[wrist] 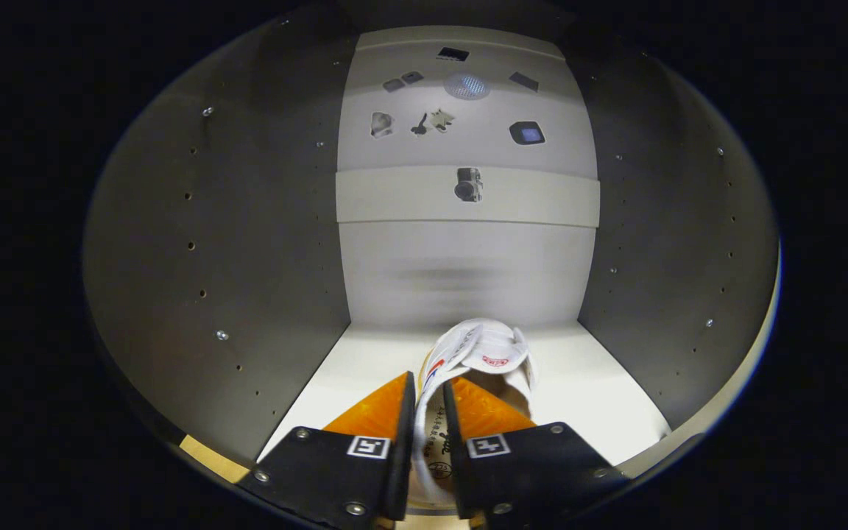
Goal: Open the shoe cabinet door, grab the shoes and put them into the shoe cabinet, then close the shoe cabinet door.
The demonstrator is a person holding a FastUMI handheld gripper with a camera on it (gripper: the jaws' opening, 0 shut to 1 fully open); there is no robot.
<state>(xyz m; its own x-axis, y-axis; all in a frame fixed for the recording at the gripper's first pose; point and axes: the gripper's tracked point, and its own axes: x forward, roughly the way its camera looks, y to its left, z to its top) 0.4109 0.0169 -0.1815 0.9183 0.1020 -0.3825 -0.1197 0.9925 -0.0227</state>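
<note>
I am inside the shoe cabinet (pixel 247 243), looking at its pale back panel. A white shoe (pixel 486 353) with a red mark on its tongue points toward the back, its toe over the white cabinet floor (pixel 601 397). My gripper (pixel 429 401) is shut on the shoe: both fingers pinch the shoe's side wall near the heel, which runs down between them. Whether the sole rests on the floor or hangs just above it I cannot tell.
Grey side walls (pixel 674 243) with rows of peg holes close in on both sides. The back panel (pixel 468 195) has a horizontal band and several small cut-outs. A cabinet edge (pixel 711 434) curves along the near right.
</note>
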